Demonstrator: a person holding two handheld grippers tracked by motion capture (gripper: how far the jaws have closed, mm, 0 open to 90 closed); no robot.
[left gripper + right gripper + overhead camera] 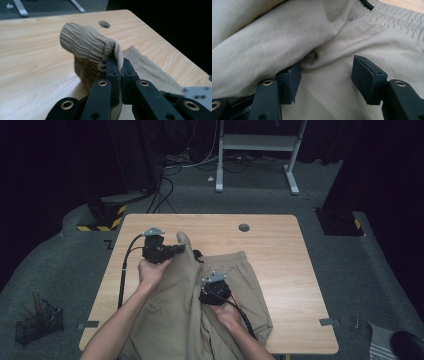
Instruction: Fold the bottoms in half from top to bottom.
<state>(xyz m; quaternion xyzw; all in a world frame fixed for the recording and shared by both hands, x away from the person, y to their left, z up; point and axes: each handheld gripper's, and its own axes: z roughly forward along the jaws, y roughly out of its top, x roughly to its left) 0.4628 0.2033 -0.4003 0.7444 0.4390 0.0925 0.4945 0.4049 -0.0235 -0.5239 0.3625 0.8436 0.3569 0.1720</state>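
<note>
The trousers [185,305] are matt beige cloth, ribbed at the waistband [85,42]. The table [270,245] looks like smooth pale wood. The grippers' jaws seem matt black plastic.

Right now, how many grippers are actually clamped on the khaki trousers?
1. The left gripper is shut on the ribbed waistband of the trousers, lifted near the table's far-left side. The right gripper rests open on the fabric mid-garment, jaws apart.

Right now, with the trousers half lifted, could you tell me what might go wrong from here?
The left gripper pinches only a thin fold of the ribbed cuff, so the cuff might slip out under a pull. The right gripper is open over the khaki trousers, so they may drag or bunch toward the table edge.
</note>
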